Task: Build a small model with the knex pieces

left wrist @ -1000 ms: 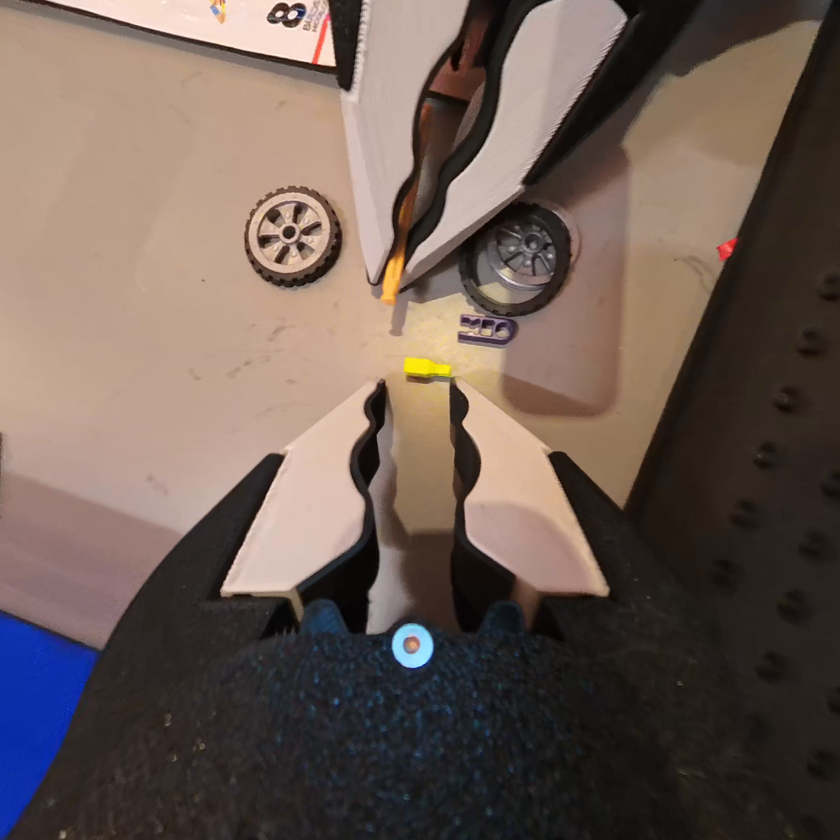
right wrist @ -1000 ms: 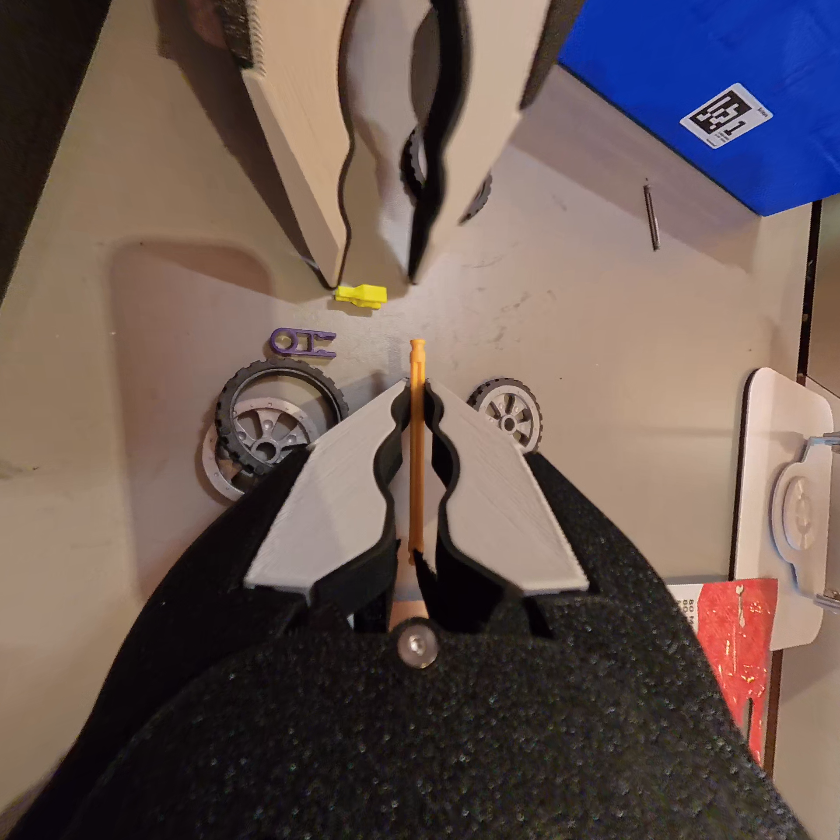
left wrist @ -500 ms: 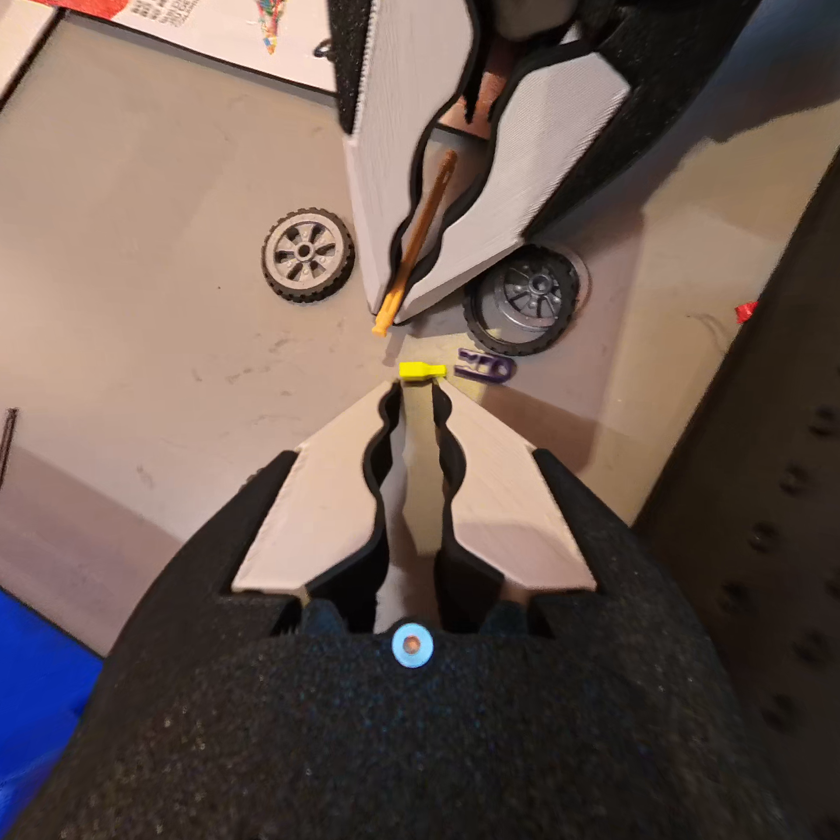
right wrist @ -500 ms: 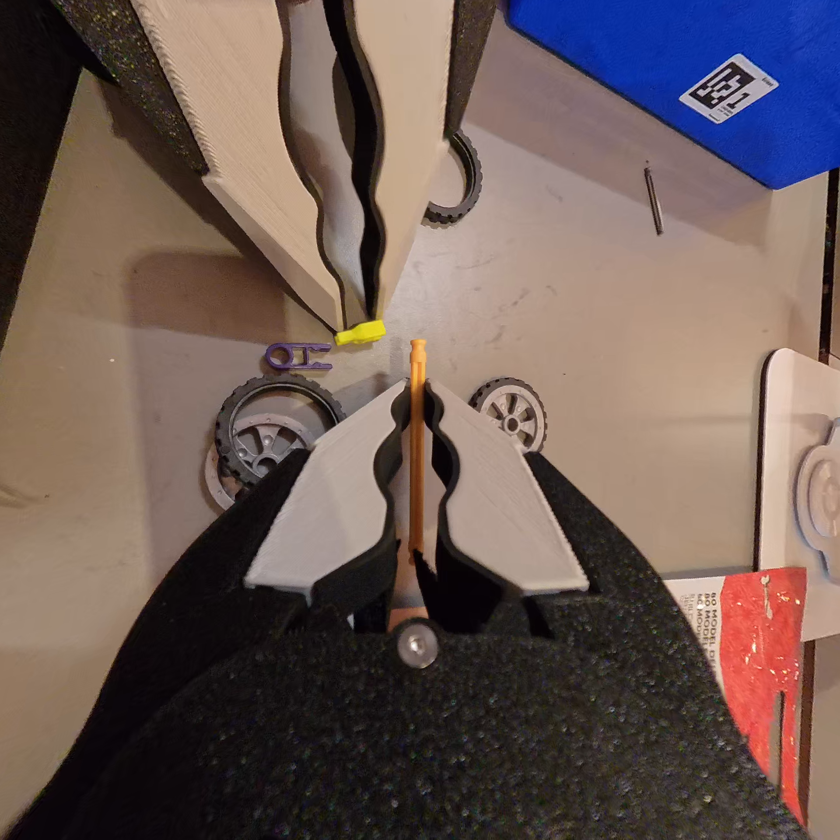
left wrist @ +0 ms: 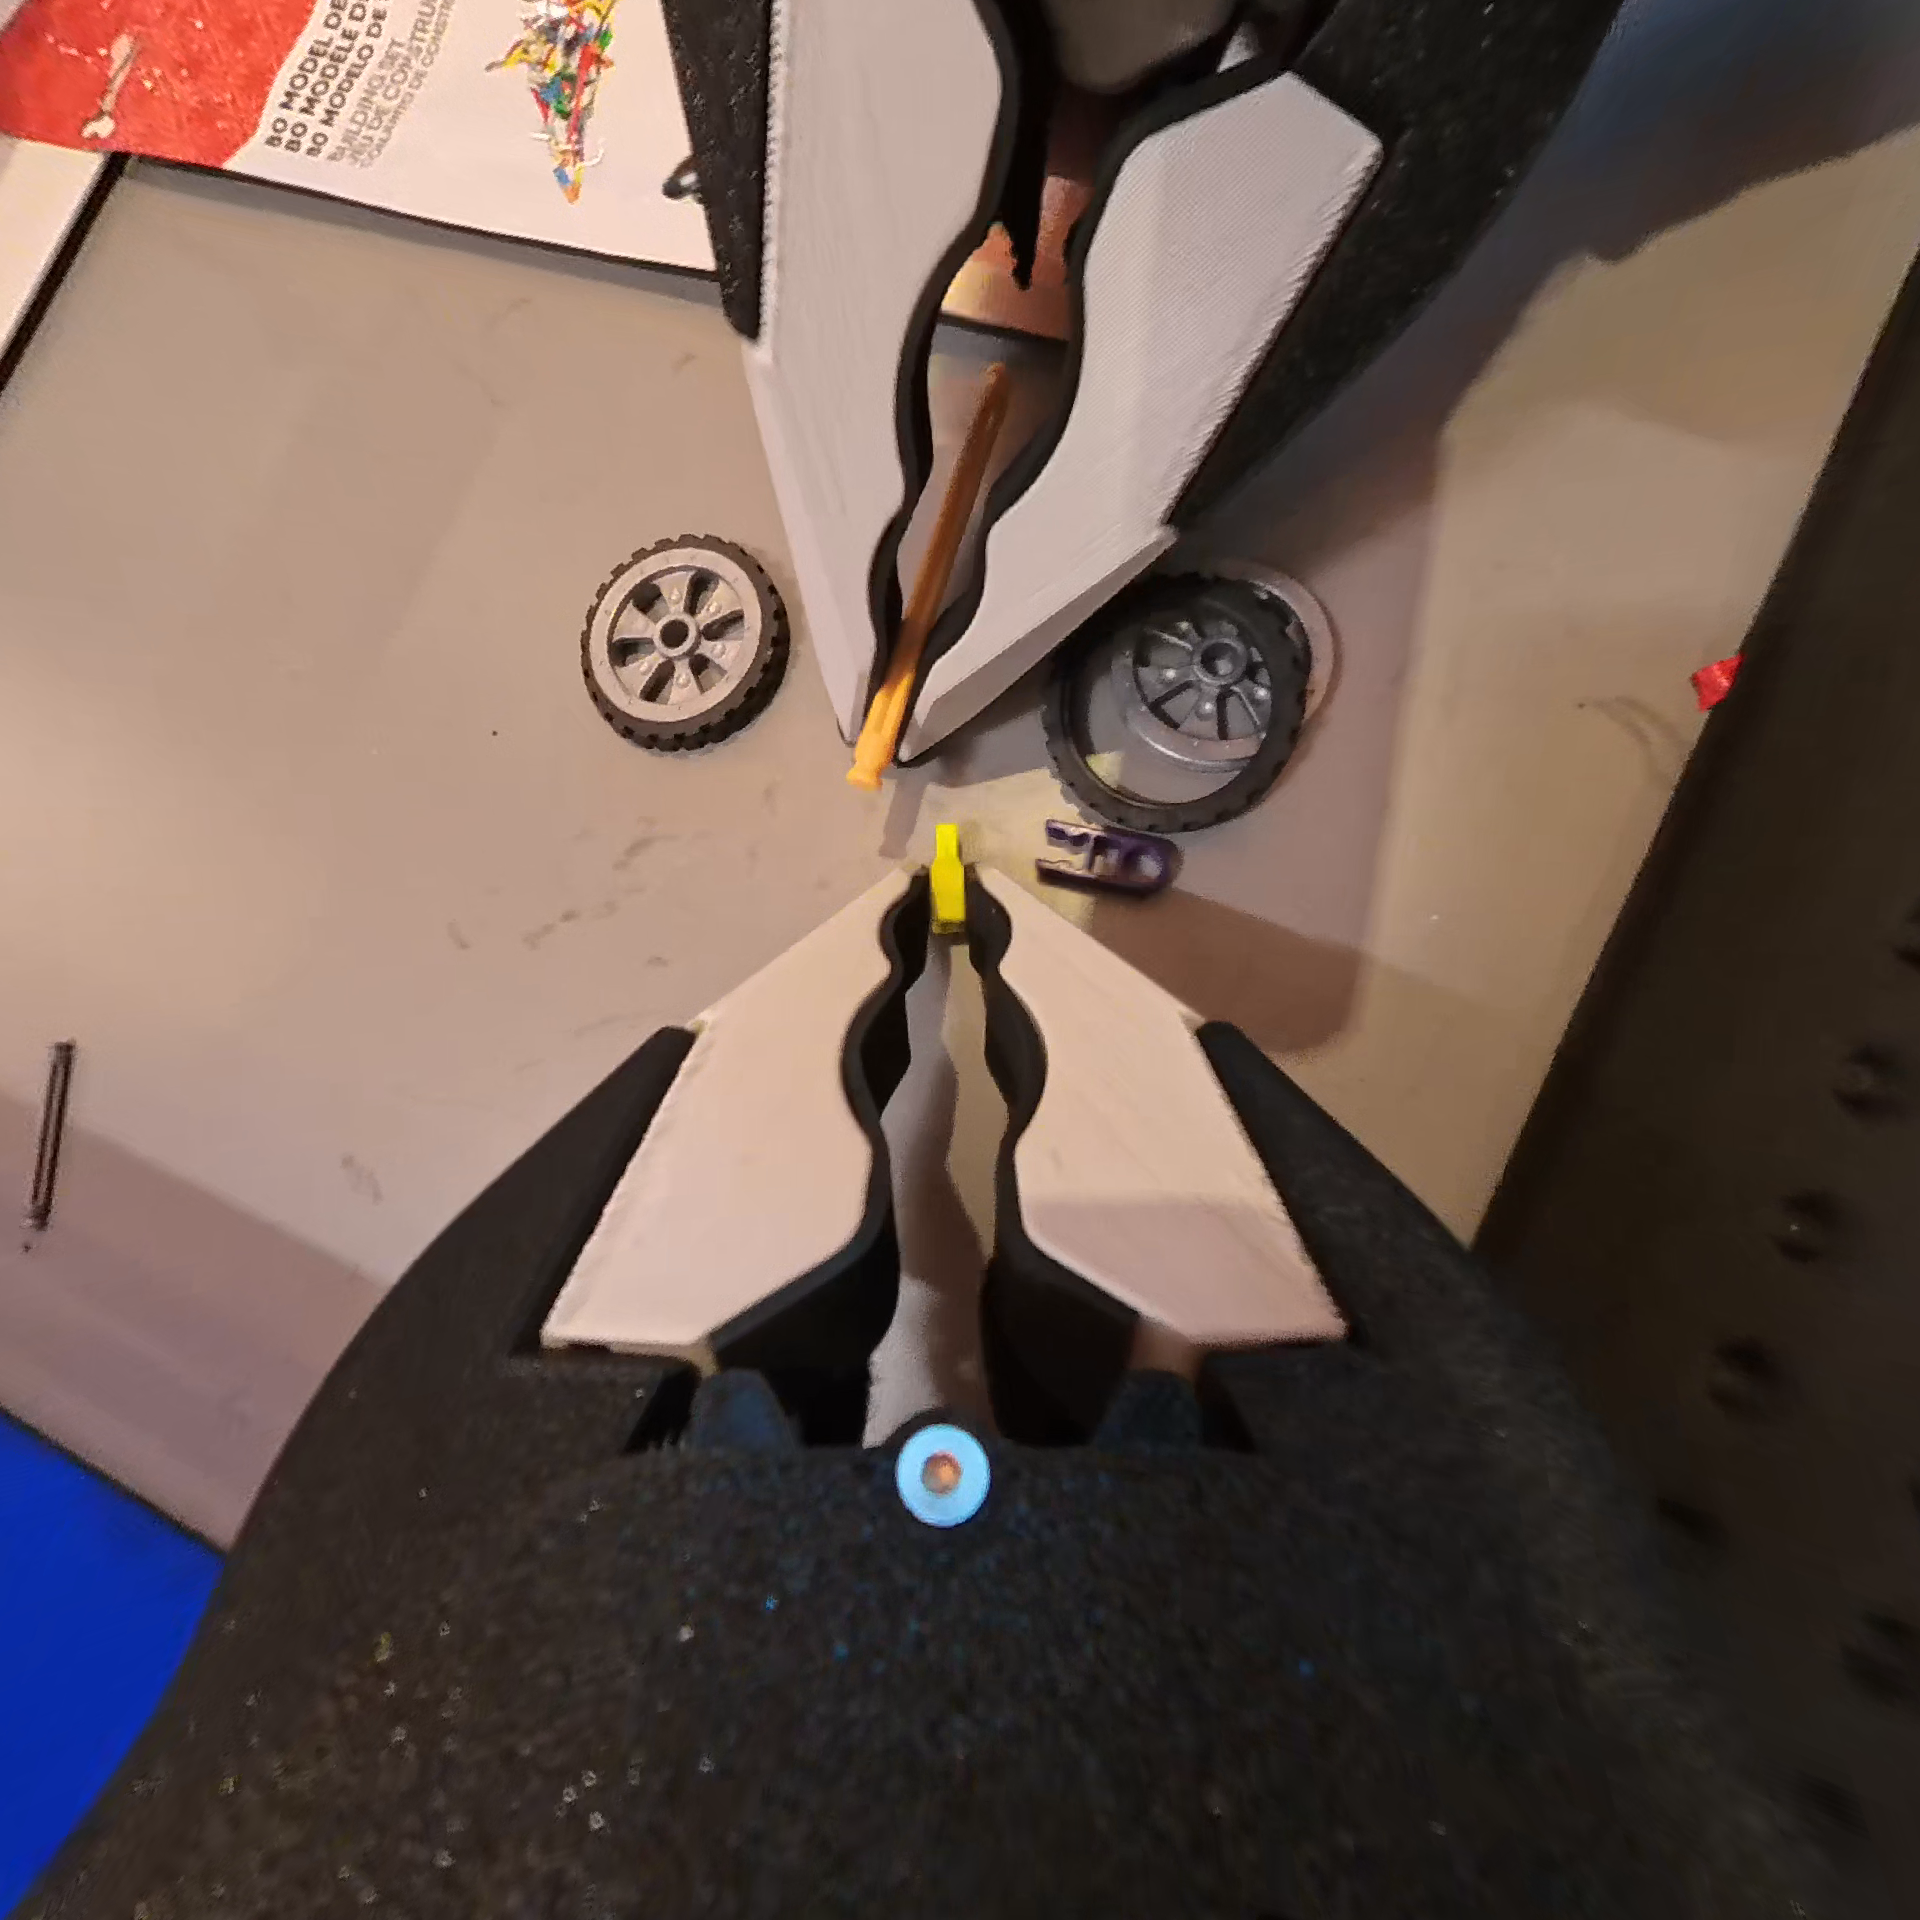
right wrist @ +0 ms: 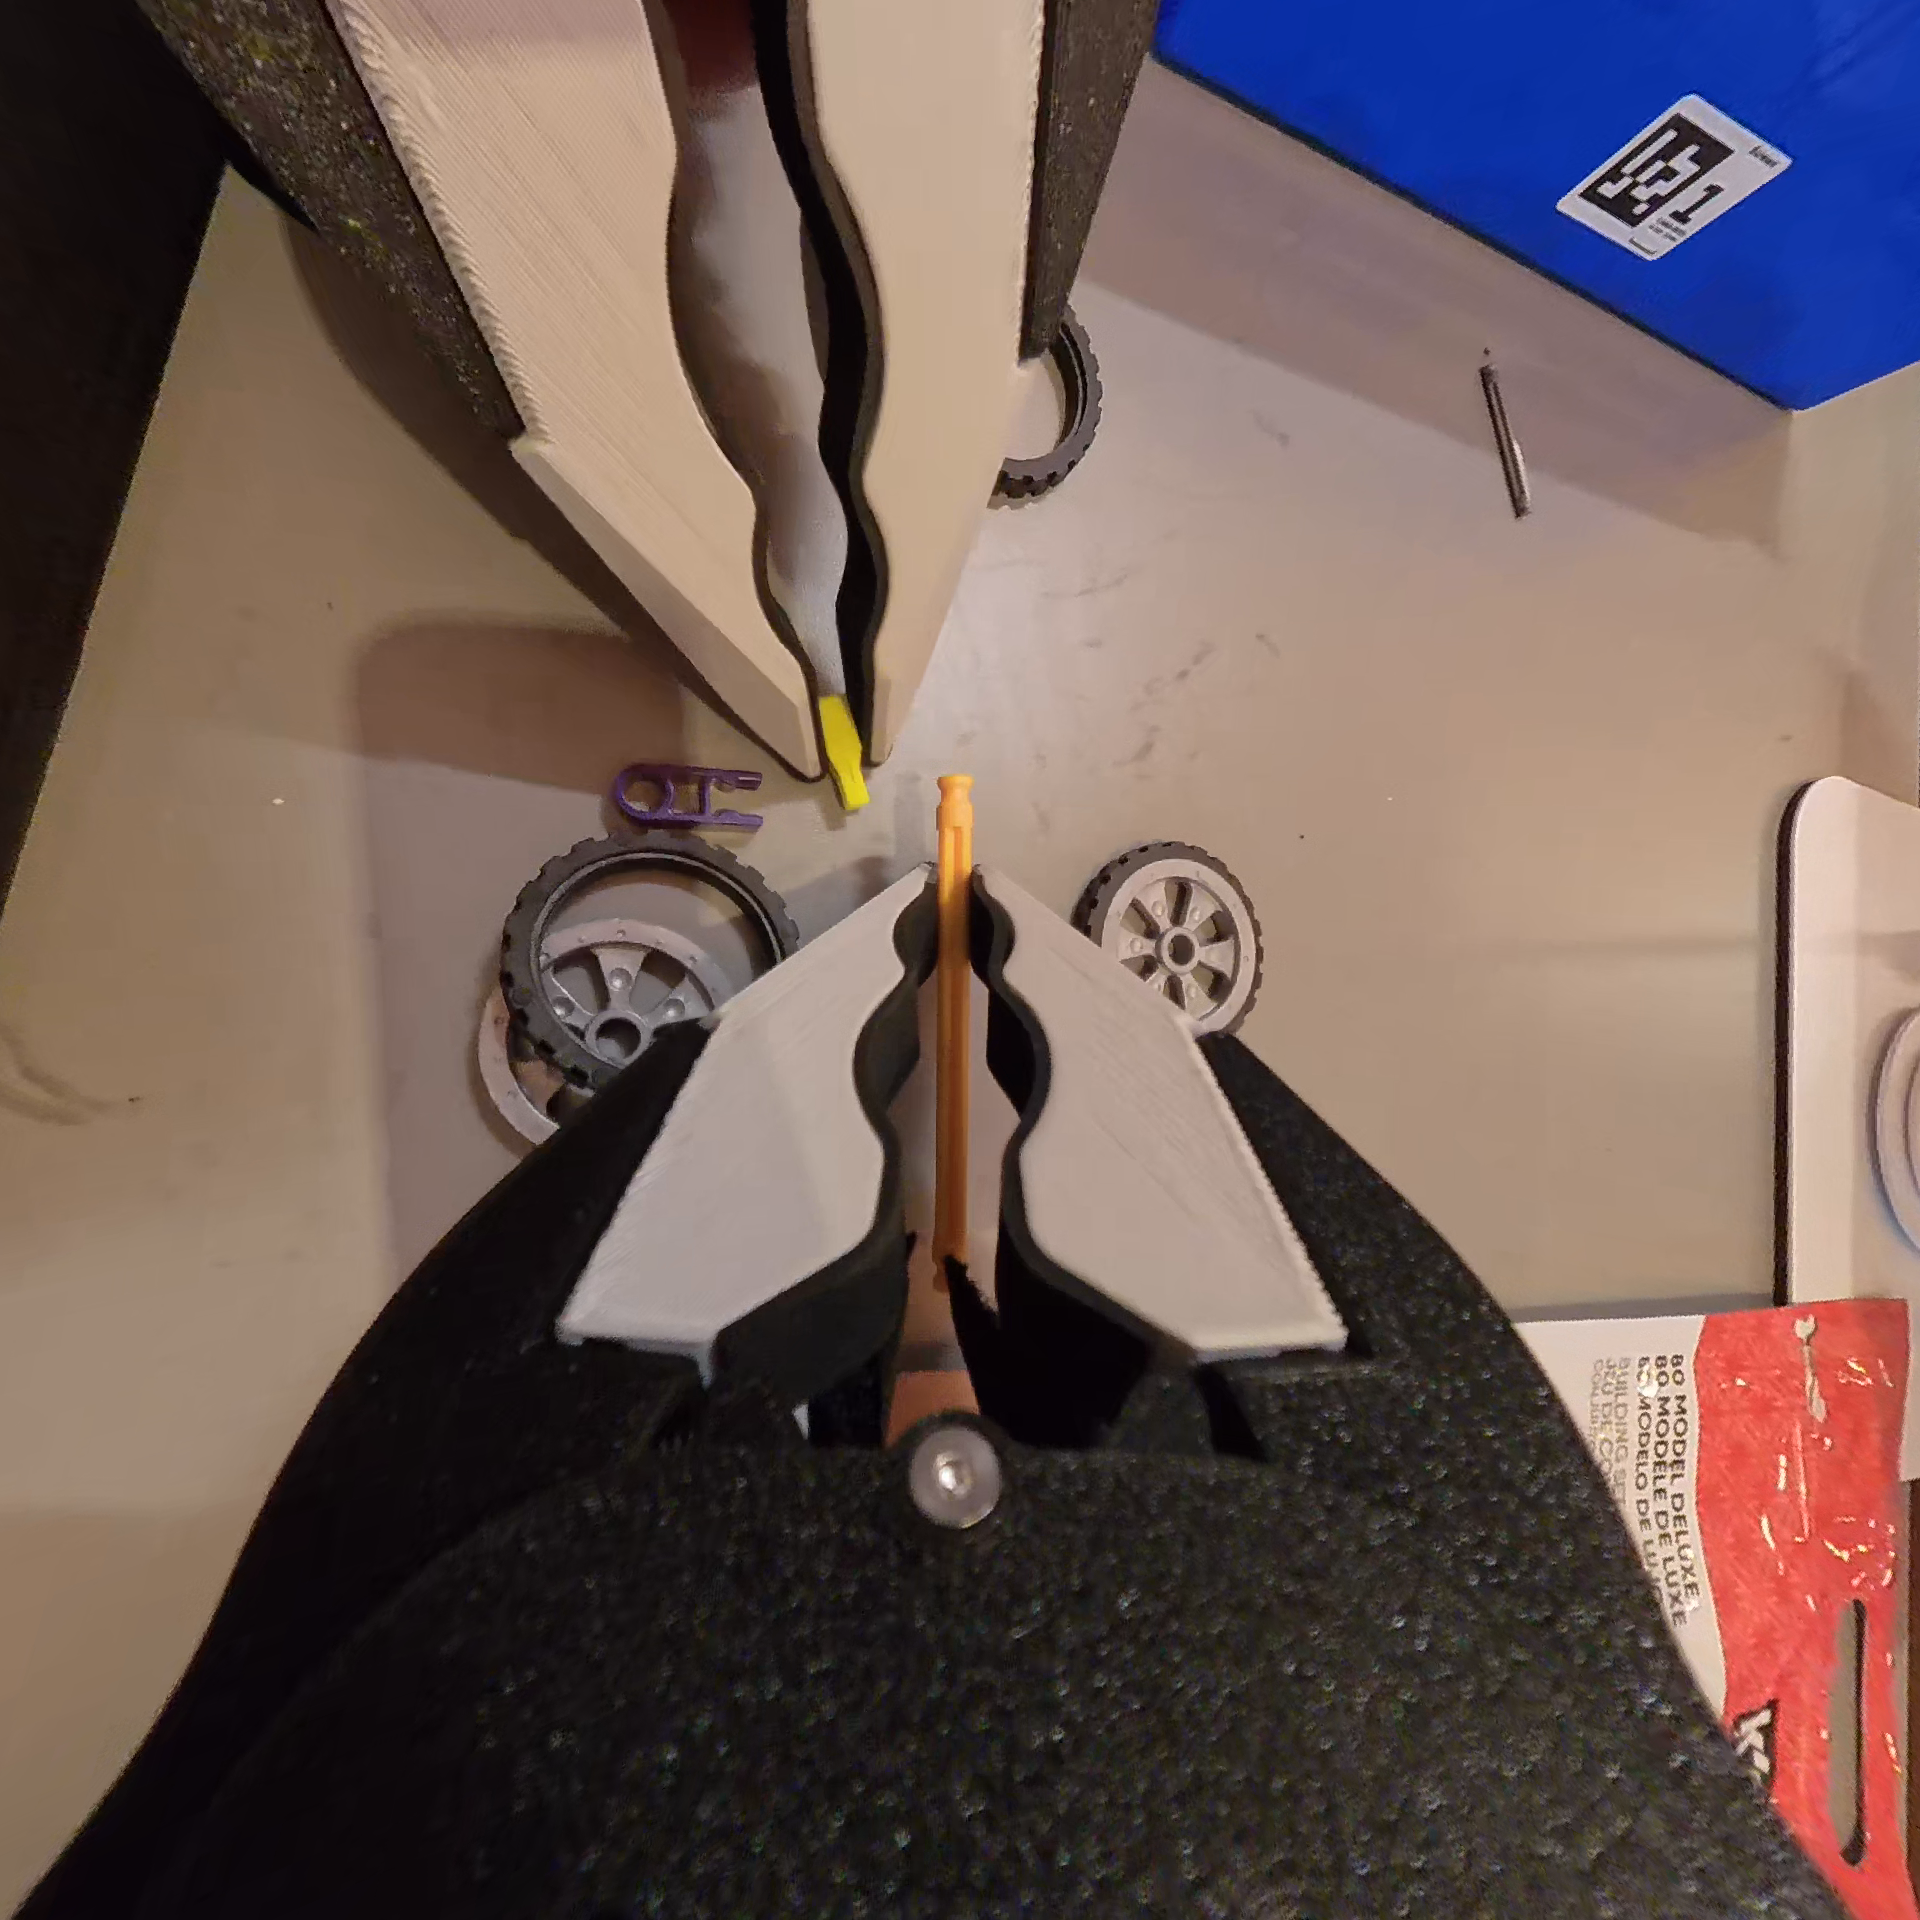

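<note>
Around the purple connector [right wrist: 686, 798] the beige tabletop [left wrist: 312, 831] is crowded. Just behind it the large grey wheel [left wrist: 1184, 701] is found, and the small spoked wheel [left wrist: 681, 657] lies farther off on the other side of the two grippers' tips, which nearly meet beside the connector. Open surface is left beyond the small wheel, bounded by the printed booklet [left wrist: 436, 114], a thin dark pin [left wrist: 50, 1132] and the blue box [right wrist: 1558, 145]. The opposite side is closed by a dark studded panel [left wrist: 1766, 1143].
</note>
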{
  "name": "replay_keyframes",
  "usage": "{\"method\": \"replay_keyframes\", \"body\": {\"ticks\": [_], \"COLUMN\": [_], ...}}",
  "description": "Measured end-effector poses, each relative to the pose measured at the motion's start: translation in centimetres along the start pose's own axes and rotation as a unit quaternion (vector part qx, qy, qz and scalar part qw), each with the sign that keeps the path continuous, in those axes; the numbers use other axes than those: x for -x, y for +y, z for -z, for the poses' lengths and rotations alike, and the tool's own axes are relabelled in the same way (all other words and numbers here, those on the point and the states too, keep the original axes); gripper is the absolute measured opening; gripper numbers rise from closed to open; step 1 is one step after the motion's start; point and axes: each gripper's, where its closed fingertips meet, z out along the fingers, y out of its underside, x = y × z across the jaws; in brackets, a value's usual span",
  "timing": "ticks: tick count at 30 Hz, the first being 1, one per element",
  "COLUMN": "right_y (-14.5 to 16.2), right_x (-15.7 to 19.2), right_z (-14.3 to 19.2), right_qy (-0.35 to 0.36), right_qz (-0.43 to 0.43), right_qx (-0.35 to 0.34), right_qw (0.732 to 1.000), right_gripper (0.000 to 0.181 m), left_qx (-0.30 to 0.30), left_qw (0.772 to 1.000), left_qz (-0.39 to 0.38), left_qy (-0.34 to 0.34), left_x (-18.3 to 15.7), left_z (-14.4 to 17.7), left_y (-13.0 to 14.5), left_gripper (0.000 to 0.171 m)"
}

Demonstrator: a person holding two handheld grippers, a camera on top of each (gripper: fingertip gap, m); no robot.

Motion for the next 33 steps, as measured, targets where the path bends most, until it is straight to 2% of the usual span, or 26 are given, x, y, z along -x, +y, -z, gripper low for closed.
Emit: {"method": "replay_keyframes", "body": {"ticks": [5, 11, 14, 16, 20, 23, 27, 33], "right_y": [0.1, 0.1, 0.1, -0.2, -0.5, -0.7, -1.0, -1.3], "right_x": [0.0, 0.1, 0.3, 0.6, 1.3, 1.5, 1.6, 1.6], "right_z": [0.1, 0.2, 0.3, 0.3, 0.4, 0.4, 0.3, 0.1], "right_qy": [-0.001, 0.002, 0.005, 0.004, 0.011, 0.031, 0.061, 0.063], "right_qz": [0.000, 0.012, 0.027, 0.046, 0.091, 0.145, 0.208, 0.202], "right_qx": [-0.003, 0.000, 0.002, 0.000, 0.005, 0.016, 0.031, 0.028], "right_qw": [1.000, 1.000, 1.000, 0.999, 0.996, 0.989, 0.976, 0.977], "right_gripper": [0.004, 0.004, 0.004, 0.004, 0.004, 0.004, 0.004, 0.004], "left_qx": [0.015, 0.012, 0.002, 0.005, -0.010, -0.005, -0.011, -0.021], "left_qw": [1.000, 0.999, 0.998, 0.998, 0.999, 0.999, 0.999, 0.998], "left_qz": [0.017, 0.045, 0.044, 0.047, 0.022, -0.026, -0.030, -0.019], "left_qy": [-0.012, 0.007, 0.046, 0.032, 0.024, 0.020, 0.039, 0.053], "left_x": [1.1, 0.1, -1.4, -0.7, 0.0, -0.1, -0.2, -0.1], "left_z": [0.5, 0.8, 0.8, 1.0, 1.6, 0.9, 0.4, 0.2], "left_y": [0.8, 0.9, 0.5, 0.7, 0.6, 0.4, 0.0, 0.1], "left_gripper": [0.010, 0.009, 0.020, 0.032, 0.039, 0.037, 0.027, 0.018]}}
